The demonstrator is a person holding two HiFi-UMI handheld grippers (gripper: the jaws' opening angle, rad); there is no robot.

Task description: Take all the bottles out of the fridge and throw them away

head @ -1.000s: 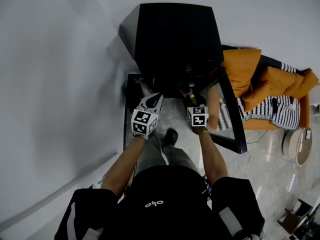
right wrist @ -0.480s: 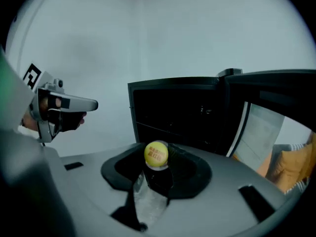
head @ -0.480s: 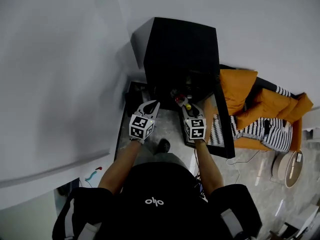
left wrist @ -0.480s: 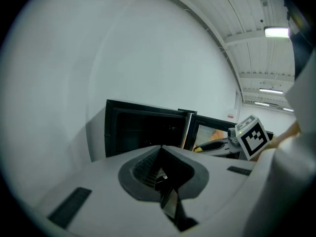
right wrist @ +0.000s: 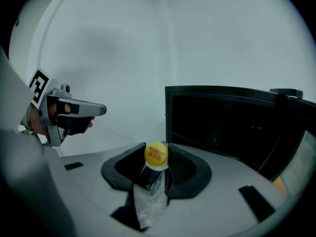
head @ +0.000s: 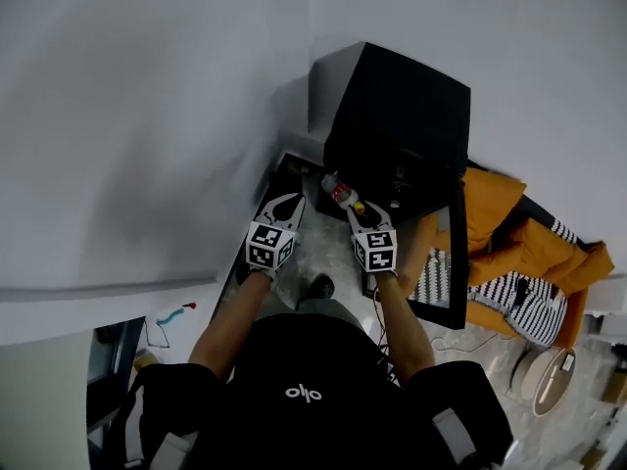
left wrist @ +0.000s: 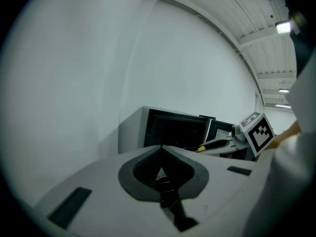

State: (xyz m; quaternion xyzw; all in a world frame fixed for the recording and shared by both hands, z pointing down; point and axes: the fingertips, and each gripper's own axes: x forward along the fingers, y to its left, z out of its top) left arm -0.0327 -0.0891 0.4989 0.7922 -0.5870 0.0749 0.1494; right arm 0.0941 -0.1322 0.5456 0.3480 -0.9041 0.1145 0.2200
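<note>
The 2 forearms extend toward frame centre; the right gripper (head: 359, 213) clamps a yellow-capped bottle (right wrist: 156, 155). The left gripper (head: 282, 207) is closed, empty.

A: Where does the bottle (head: 341, 194) sit?
B: In the jaws of the right gripper (head: 361, 213), pinched just under its yellow cap (right wrist: 156, 154). It has a clear, crinkled body and a red label, and it is tilted, just outside the fridge (head: 402, 96).
A: And the fridge?
B: Small and black, against the white wall. Its door (head: 454, 253) stands open to the right, and the inside is too dark to read.
</note>
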